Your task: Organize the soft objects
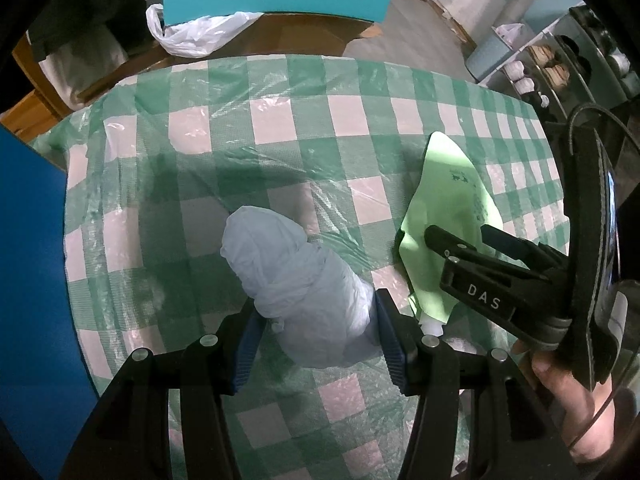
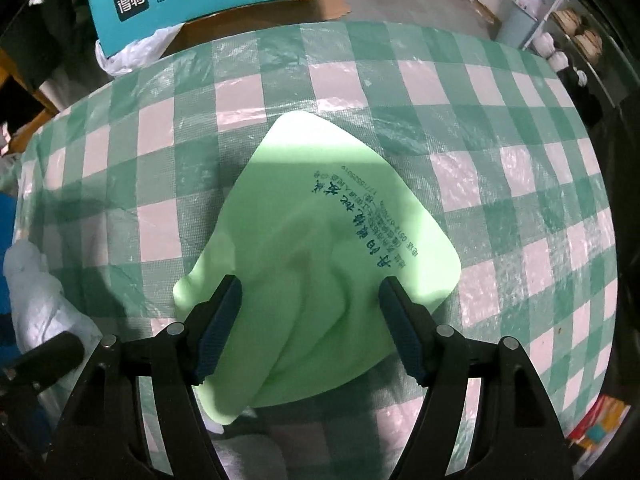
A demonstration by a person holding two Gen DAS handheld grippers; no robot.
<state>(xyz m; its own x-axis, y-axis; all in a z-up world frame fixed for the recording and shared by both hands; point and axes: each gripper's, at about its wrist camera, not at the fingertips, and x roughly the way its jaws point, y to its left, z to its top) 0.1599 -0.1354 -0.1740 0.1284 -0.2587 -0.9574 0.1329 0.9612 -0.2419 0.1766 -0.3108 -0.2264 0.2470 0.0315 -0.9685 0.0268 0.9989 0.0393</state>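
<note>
On the checked cloth (image 2: 500,128), the right tool (image 2: 310,320) gapes over a blue-printed green cloth (image 2: 320,220); the left tool (image 1: 316,336), beside "DAS", clamps a white bundle (image 1: 296,272).

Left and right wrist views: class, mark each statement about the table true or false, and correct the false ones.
1. The left tongs are closed on the white bundle. True.
2. The green cloth is plain, with no print. False: it carries dark blue printed text.
3. The tablecloth is green and white check. True.
4. The right tongs are shut tight. False: they stand open over the green cloth.
</note>
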